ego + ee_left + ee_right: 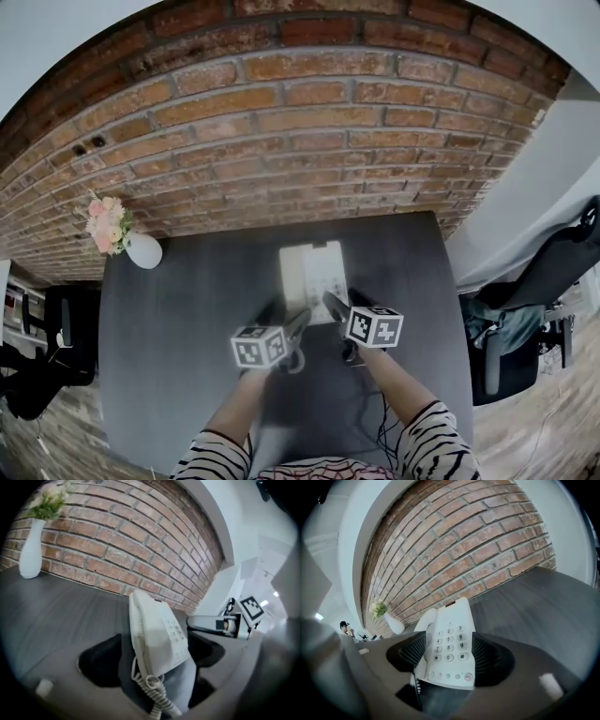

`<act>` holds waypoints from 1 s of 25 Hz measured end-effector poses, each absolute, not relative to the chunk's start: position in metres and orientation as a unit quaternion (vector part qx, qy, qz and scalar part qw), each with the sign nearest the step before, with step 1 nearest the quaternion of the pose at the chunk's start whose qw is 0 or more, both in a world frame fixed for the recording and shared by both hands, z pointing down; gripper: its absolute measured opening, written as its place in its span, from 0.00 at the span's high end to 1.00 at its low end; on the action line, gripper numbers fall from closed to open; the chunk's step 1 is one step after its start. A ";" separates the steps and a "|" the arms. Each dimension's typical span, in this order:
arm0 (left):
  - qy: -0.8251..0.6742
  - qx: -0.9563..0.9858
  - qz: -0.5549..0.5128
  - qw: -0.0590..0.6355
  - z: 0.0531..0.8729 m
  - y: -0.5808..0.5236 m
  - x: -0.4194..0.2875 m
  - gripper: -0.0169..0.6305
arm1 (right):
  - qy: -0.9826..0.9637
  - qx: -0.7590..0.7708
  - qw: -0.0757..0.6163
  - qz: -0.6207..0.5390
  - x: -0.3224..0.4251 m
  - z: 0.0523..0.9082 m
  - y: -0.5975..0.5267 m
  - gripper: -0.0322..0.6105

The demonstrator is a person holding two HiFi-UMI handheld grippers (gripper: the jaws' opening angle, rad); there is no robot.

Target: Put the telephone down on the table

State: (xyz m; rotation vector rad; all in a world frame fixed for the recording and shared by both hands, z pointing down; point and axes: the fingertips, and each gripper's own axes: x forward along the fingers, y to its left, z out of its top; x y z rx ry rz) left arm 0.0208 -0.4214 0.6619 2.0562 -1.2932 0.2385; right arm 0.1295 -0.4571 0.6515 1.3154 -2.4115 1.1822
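The white push-button telephone (314,277) lies flat on the dark table (187,309), handset in its cradle on the left side, near the far middle. Both grippers hover just short of its near end. My left gripper (286,323) is open; in the left gripper view the telephone (157,634) and its coiled cord (152,686) lie ahead between the wide jaws, untouched. My right gripper (342,305) is open too; in its view the keypad (451,646) shows between the ribbed pads (410,651), with a gap on each side.
A white vase of pink flowers (141,248) stands at the table's far left corner against the brick wall (300,141). Black chairs stand off the right (553,281) and left (56,347) edges. Dark cables (375,412) trail over the near edge.
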 end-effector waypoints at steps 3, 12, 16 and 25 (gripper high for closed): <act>-0.496 0.797 0.098 0.329 0.650 -0.408 0.021 0.32 | -0.809 0.445 0.077 0.377 0.131 0.641 -0.439 0.53; -0.499 0.816 0.114 0.270 0.605 -0.352 0.020 0.69 | -0.811 0.475 0.073 0.333 0.141 0.606 -0.375 0.79; -0.503 0.820 0.115 0.246 0.585 -0.327 0.016 0.84 | -0.807 0.495 0.060 0.316 0.147 0.590 -0.346 0.92; -0.477 0.841 0.128 0.221 0.568 -0.264 0.004 0.97 | -0.806 0.519 0.070 0.276 0.135 0.570 -0.272 0.95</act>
